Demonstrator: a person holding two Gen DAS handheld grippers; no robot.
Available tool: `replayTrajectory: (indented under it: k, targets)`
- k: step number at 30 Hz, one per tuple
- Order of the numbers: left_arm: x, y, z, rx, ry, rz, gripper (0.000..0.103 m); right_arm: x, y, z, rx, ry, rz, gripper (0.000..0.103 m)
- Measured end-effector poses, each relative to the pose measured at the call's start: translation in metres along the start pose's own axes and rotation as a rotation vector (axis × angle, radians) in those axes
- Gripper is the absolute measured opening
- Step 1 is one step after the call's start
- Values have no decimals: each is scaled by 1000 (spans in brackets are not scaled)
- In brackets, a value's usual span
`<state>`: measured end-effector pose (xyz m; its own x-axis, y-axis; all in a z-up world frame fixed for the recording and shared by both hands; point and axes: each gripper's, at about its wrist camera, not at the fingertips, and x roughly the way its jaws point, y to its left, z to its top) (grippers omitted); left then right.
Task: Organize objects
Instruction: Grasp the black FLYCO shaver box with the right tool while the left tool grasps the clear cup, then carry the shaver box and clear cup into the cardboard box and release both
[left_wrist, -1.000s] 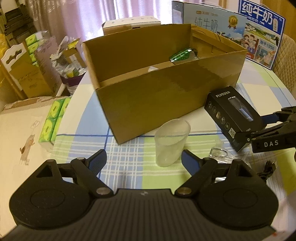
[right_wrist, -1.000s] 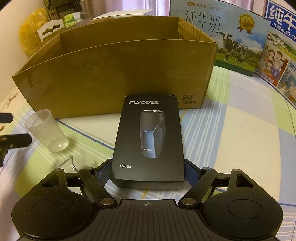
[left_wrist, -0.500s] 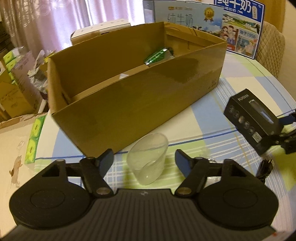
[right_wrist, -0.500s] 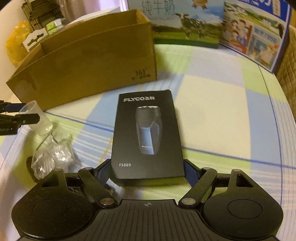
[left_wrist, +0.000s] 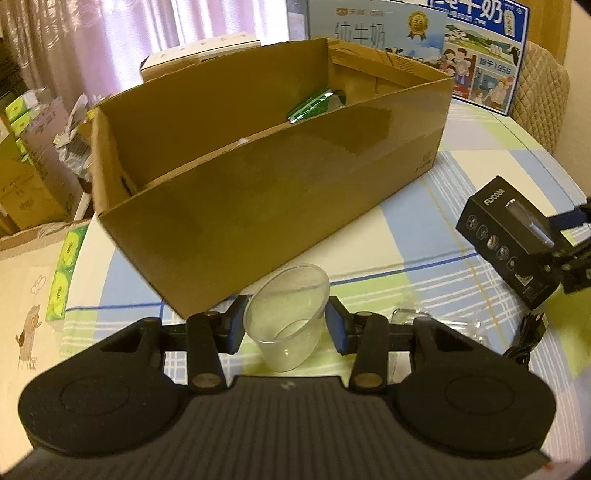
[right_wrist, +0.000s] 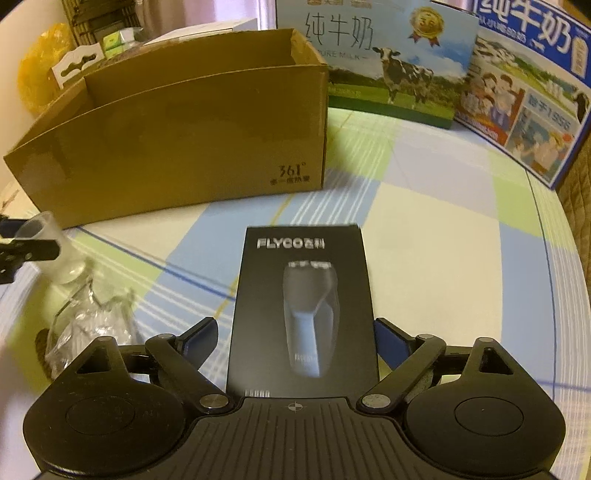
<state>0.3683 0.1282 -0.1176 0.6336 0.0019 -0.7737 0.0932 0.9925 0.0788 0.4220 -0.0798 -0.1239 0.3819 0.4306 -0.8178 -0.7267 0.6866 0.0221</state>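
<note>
A clear plastic cup stands tilted on the checked tablecloth, just in front of the open cardboard box. My left gripper is closing on the cup, and both blue pads touch its sides near the rim. A black shaver box lies flat on the cloth to the right. The right gripper straddles its near end with the jaws opening, the pads standing clear of the box's sides. In the left wrist view the shaver box lies at the right edge.
A green packet lies inside the cardboard box. Two milk cartons stand behind it. A crumpled clear bag and a black cable lie between the grippers. Green tissue packs sit at the left table edge.
The left jaws have closed in from wide apart onto the cup. The right gripper carried the shaver box right, away from the cardboard box, then spread its jaws off it.
</note>
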Motion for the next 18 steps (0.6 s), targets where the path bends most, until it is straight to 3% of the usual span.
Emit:
replayTrajectory:
  k: [4, 6, 18]
  targets:
    - [-5, 6, -5, -28, 6, 19, 40, 7, 2, 6, -25, 2, -12, 86]
    - [-7, 9, -7, -38, 9, 28, 40, 9, 2, 6, -30, -1, -21, 77]
    - [-38, 18, -5, -93, -18, 45, 40, -15, 0, 11, -38, -41, -2, 76]
